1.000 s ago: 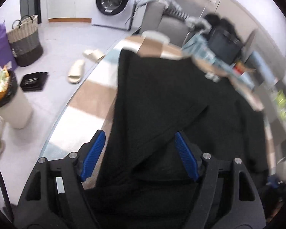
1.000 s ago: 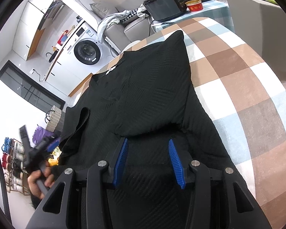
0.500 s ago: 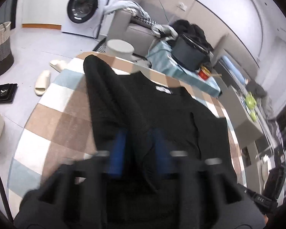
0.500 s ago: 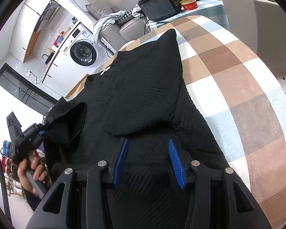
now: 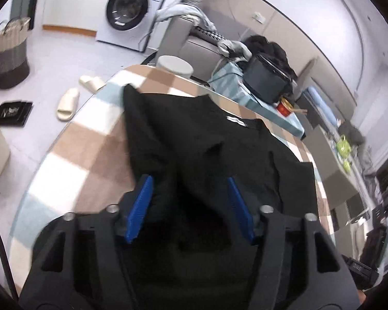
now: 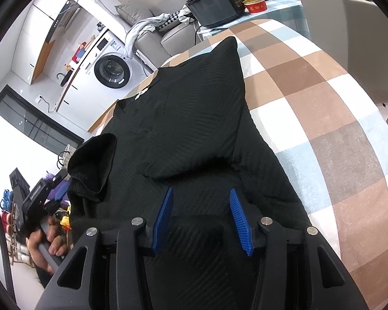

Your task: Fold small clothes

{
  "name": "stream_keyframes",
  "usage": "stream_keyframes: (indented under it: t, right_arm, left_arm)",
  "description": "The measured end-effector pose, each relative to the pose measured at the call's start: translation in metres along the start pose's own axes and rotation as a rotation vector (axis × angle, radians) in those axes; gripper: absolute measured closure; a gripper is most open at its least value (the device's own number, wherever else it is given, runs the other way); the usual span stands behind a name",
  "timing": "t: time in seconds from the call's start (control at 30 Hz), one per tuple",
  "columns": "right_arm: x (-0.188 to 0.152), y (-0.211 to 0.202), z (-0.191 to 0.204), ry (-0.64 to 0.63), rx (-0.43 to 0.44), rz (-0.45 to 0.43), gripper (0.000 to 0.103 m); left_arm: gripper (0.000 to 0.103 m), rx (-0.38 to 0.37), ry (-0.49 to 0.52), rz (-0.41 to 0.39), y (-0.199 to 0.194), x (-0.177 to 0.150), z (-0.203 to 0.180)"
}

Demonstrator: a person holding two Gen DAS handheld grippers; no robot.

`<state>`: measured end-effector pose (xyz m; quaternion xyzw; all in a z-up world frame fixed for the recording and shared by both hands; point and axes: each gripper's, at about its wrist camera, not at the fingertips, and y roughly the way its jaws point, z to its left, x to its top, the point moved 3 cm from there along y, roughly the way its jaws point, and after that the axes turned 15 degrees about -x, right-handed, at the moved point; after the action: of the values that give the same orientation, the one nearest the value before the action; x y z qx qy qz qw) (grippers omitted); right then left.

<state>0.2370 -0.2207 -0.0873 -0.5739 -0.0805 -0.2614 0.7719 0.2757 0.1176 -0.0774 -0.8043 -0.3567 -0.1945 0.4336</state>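
Note:
A black knit sweater [image 5: 194, 134] lies spread on the round table with a checked cloth [image 5: 85, 149]. In the right wrist view its right sleeve [image 6: 207, 129] is folded across the body [image 6: 188, 98]. My left gripper [image 5: 189, 180] has bunched black fabric between its blue pads, and its jaws are closing. Seen from the right wrist, the left gripper [image 6: 55, 191], in a person's hand, holds the left sleeve's cuff [image 6: 93, 162] raised above the table. My right gripper [image 6: 200, 191] rests low over the sweater's hem, pads apart, with flat fabric between them.
The checked table [image 6: 310, 98] shows bare to the right of the sweater. On the floor are slippers [image 5: 68, 100] and a woven basket [image 5: 9, 51]. A washing machine [image 5: 128, 7], a white stool [image 5: 174, 64] and a side table with a black appliance [image 5: 266, 77] stand beyond.
My left gripper has risen and swung toward the sweater's body, lifting the left sleeve off the table. The right gripper has stayed put.

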Motion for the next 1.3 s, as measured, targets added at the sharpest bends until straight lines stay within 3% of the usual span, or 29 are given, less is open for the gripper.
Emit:
stream_keyframes:
  t: [0.07,0.17,0.2,0.23,0.3,0.37,0.47,0.5,0.57,0.6,0.63,0.7,0.87,0.97,1.1,1.2,1.3]
  right_arm:
    - [-0.001,-0.001,0.001,-0.003,-0.001,-0.001,0.056]
    - [0.0,-0.004,0.002,-0.001,-0.001,-0.005,0.056]
    - [0.0,-0.005,0.002,0.0,0.0,-0.006,0.056]
    - [0.0,-0.006,0.002,0.001,0.001,-0.01,0.056]
    - [0.001,-0.008,0.001,-0.001,0.002,-0.014,0.056]
    - [0.001,-0.01,0.001,-0.004,0.004,-0.02,0.056]
    - [-0.001,-0.008,0.0,-0.005,0.008,-0.015,0.056]
    - [-0.002,-0.007,0.001,-0.007,0.007,-0.013,0.056]
    - [-0.002,-0.006,0.001,-0.007,0.006,-0.012,0.056]
    - [-0.002,-0.006,0.001,-0.006,0.006,-0.012,0.056]
    - [-0.002,-0.006,0.002,-0.006,0.006,-0.012,0.055]
    - [-0.003,-0.007,0.002,-0.009,0.005,-0.013,0.055]
    - [-0.003,-0.009,0.001,-0.009,-0.002,-0.015,0.055]
    - [-0.003,-0.008,0.002,-0.017,-0.011,-0.013,0.055]
    - [-0.004,-0.011,0.004,-0.031,-0.021,-0.023,0.055]
    - [-0.006,-0.015,0.006,-0.038,-0.025,-0.03,0.055]
    - [-0.009,-0.018,0.005,-0.042,-0.024,-0.037,0.055]
  left_arm:
    - [0.052,0.006,0.04,0.017,0.025,0.001,-0.019]
    - [0.052,-0.141,0.156,0.205,0.066,-0.015,-0.058]
    - [0.052,-0.147,0.188,0.247,0.068,-0.024,-0.068]
    - [0.051,-0.133,0.215,0.238,0.063,-0.028,-0.071]
    - [0.049,-0.076,0.237,0.183,0.043,-0.027,-0.064]
    - [0.042,-0.023,0.197,0.116,0.02,-0.02,-0.045]
    - [0.033,0.169,0.146,0.001,-0.013,-0.009,-0.002]
    - [0.033,0.241,0.131,0.004,-0.015,-0.006,0.014]
    - [0.033,0.286,0.104,0.04,-0.013,-0.004,0.037]
    - [0.038,0.28,0.086,0.067,-0.01,-0.005,0.047]
    - [0.059,0.267,0.073,0.088,-0.008,-0.006,0.054]
    - [0.087,0.235,0.057,0.115,-0.007,-0.009,0.065]
    - [0.086,0.311,-0.063,0.08,-0.031,-0.013,0.11]
    - [0.086,0.288,-0.075,0.062,-0.046,-0.02,0.112]
    - [0.069,0.242,-0.003,0.026,-0.054,-0.022,0.077]
    - [0.068,0.2,0.065,0.016,-0.051,-0.026,0.039]
    - [0.056,0.152,0.151,0.042,-0.033,-0.029,0.003]
